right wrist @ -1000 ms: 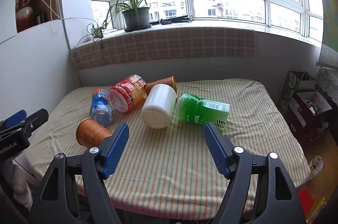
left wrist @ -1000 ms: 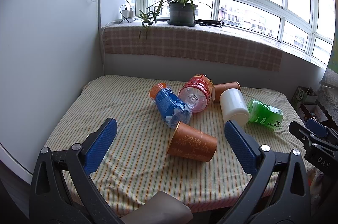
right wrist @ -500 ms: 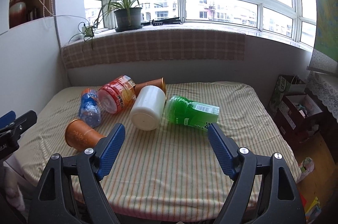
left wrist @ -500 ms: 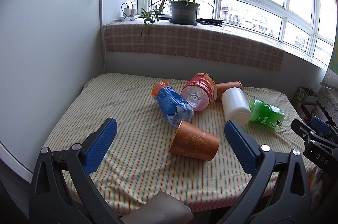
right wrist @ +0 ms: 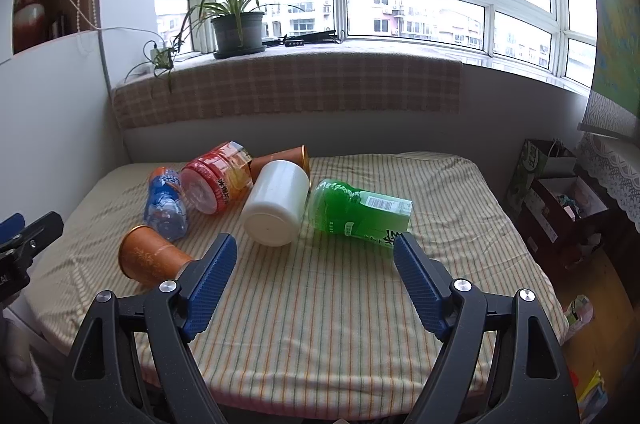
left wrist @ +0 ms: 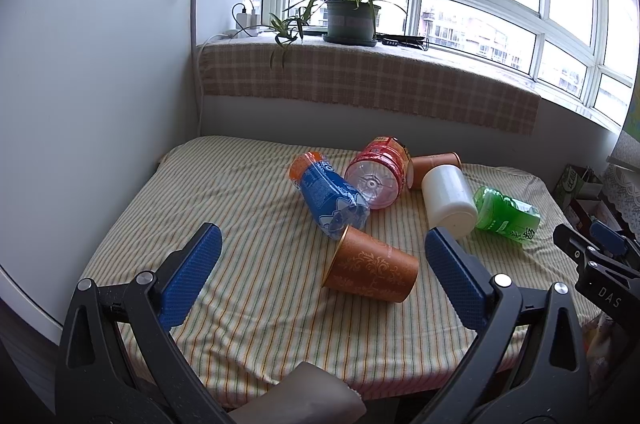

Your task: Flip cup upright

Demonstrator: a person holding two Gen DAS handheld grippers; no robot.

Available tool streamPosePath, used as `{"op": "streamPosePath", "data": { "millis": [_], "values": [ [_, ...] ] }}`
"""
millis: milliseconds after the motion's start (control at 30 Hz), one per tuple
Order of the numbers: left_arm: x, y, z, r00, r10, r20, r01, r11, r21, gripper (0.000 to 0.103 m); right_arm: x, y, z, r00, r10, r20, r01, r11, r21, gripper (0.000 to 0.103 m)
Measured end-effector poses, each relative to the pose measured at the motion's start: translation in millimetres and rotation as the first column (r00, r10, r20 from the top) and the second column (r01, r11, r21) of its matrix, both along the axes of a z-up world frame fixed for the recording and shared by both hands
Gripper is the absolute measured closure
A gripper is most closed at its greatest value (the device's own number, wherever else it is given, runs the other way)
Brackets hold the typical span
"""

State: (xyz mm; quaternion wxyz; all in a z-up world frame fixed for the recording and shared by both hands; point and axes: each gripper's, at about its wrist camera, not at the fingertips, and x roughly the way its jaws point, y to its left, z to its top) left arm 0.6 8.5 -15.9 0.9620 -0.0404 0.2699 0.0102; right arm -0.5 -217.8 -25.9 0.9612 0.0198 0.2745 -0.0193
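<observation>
A brown paper cup [left wrist: 370,270] [right wrist: 154,258] with a gold pattern lies on its side on the striped tablecloth, its rim against a blue-labelled bottle [left wrist: 328,200] [right wrist: 166,202]. A second brown cup [left wrist: 434,166] [right wrist: 280,160] lies on its side at the back, behind a white cup [left wrist: 450,200] [right wrist: 276,208], which also lies down. My left gripper [left wrist: 320,266] hangs open just in front of the near brown cup, holding nothing. My right gripper [right wrist: 314,266] is open too, in front of the white cup, with nothing between its fingers.
A red-labelled bottle [left wrist: 378,176] [right wrist: 216,182] and a green bottle [left wrist: 506,214] [right wrist: 358,210] lie among the cups. The table [left wrist: 240,192] is bounded by a white wall on the left and a checked window ledge with a potted plant [left wrist: 350,14] behind. Boxes [right wrist: 560,184] stand on the floor to the right.
Both grippers have shifted slightly, the right one drifting right and the left one a little nearer the cups. Nothing on the table has moved, and both stay open.
</observation>
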Motion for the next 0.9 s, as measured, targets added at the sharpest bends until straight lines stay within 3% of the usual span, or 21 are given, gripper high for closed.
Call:
{"op": "streamPosePath", "data": {
  "millis": [900],
  "values": [
    [0,13,-10,1.000,0.005,-0.011,-0.005,1.000,-0.005,0.000,9,12,2,1.000,0.028,-0.004,-0.028,0.999,-0.018,0.022]
  ]
}}
